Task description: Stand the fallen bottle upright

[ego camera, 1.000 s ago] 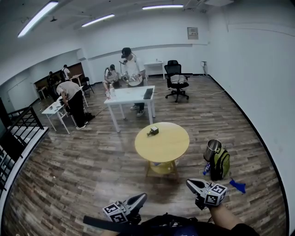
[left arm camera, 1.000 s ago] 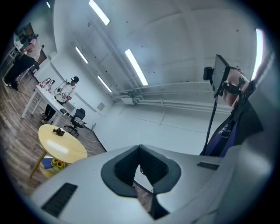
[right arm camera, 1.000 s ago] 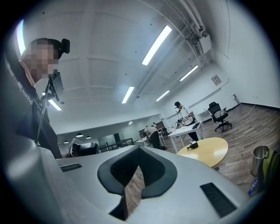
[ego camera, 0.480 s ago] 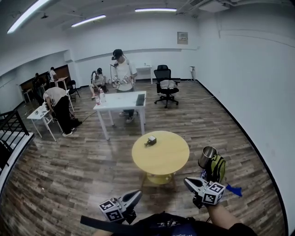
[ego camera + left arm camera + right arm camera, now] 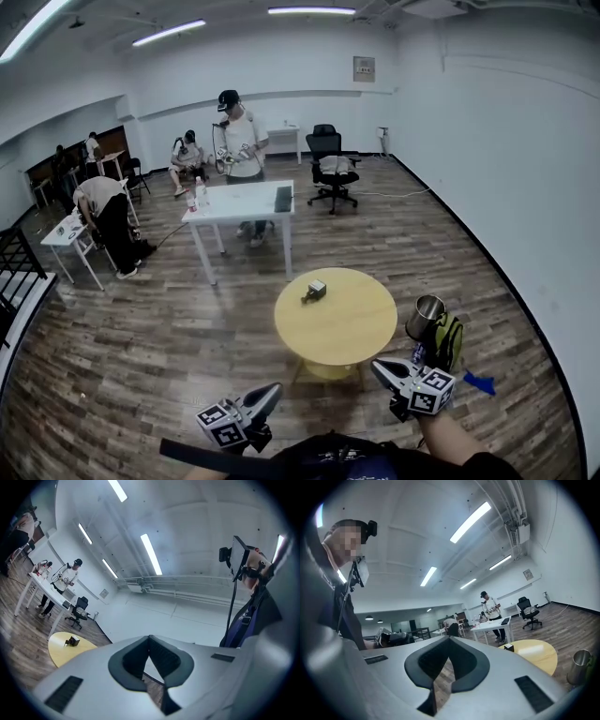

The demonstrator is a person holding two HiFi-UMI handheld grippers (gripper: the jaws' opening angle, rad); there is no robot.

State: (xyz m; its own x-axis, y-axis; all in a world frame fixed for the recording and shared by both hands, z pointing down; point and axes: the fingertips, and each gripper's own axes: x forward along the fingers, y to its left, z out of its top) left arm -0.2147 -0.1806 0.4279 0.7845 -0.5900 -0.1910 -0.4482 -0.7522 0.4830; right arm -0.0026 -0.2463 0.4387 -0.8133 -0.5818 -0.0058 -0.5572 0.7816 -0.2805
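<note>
**Task status:** not begun. The left gripper (image 5: 270, 392) and right gripper (image 5: 382, 370) are held low in front of the person. Each has its jaws closed tip to tip with nothing between them.

**Task item:** a small dark object (image 5: 307, 298) lies on the far left part of the round yellow table (image 5: 352, 328), just beside a small box (image 5: 318, 288). It is probably the fallen bottle, but it is too small to confirm. Both grippers are well apart from it.

**Remaining:** approach, grasp, set upright, release.

**Room:**
- The floor (image 5: 178, 347) is wood plank.
- A white table (image 5: 239, 199) stands far left, with people around it.
- An office chair (image 5: 330, 169) stands near the far wall.
- A metal cup (image 5: 427, 317) sits at a green backpack (image 5: 452, 339), right of the round table.
</note>
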